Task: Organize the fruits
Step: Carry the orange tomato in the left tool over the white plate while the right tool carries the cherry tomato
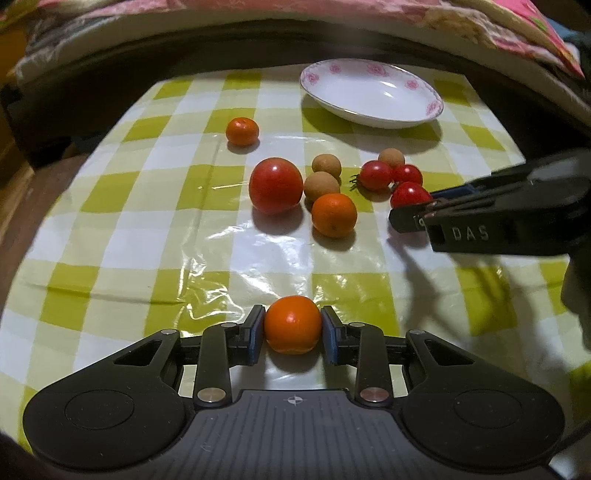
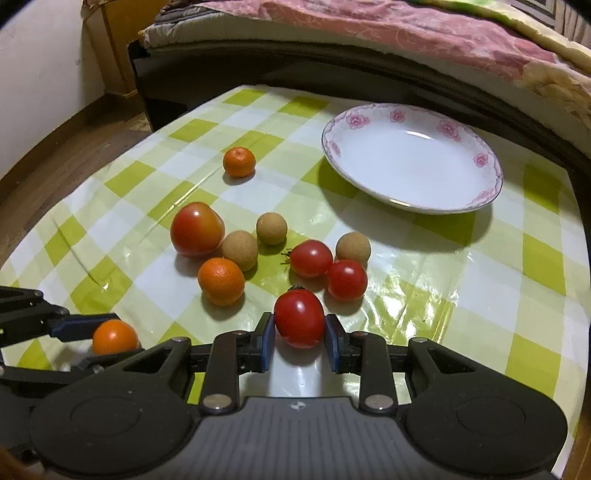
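My left gripper is shut on a small orange low over the checked tablecloth; it also shows in the right wrist view. My right gripper is shut on a cherry tomato, also seen in the left wrist view. On the cloth lie a large tomato, two more oranges, three brown longans and two cherry tomatoes. An empty white plate with pink flowers stands at the back right.
The green-and-white checked tablecloth covers a low table. A bed with a pink floral quilt runs behind the table's far edge. Wooden floor lies off the left edge.
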Demonstrator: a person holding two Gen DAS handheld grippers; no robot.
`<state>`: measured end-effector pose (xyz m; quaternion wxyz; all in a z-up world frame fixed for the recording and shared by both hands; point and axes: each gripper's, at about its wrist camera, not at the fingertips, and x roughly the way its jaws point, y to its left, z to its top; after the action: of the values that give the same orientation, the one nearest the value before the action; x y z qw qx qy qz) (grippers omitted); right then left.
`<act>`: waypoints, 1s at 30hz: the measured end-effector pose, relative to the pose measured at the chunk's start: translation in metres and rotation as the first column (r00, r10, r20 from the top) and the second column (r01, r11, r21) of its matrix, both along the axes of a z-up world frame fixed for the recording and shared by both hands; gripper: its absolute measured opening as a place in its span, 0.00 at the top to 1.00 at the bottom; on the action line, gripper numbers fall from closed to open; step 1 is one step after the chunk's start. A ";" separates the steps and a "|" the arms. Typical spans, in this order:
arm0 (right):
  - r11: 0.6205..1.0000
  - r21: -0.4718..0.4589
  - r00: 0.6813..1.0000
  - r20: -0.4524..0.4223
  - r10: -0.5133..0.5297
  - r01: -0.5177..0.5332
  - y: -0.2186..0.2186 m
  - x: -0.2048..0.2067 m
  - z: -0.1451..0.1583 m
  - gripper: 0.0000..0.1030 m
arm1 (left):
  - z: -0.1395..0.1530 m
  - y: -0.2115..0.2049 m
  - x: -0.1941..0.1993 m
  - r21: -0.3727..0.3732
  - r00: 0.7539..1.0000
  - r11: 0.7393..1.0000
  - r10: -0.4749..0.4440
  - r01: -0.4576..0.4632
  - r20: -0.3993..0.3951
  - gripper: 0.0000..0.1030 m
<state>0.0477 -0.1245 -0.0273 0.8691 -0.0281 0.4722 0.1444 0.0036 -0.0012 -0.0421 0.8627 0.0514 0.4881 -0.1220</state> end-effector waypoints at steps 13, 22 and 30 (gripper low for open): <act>0.999 0.040 1.000 0.009 -0.022 0.022 -0.010 -0.002 0.011 0.68 | 0.010 -0.011 0.020 -0.047 1.000 0.999 0.007 -0.006 0.021 0.61; 0.998 0.058 1.000 0.013 -0.022 0.021 -0.011 -0.004 0.016 0.68 | 0.023 -0.018 0.033 -0.071 0.998 0.997 0.011 -0.007 0.060 0.61; 0.996 0.068 0.997 0.032 -0.066 0.064 -0.020 -0.001 0.025 0.68 | 0.029 -0.030 0.047 -0.078 0.997 0.997 0.001 0.005 0.082 0.62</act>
<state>0.0472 -0.1442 -0.0019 0.8818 0.0140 0.4527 0.1313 0.0510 -0.0309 -0.0130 0.8832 0.0231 0.4471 -0.1397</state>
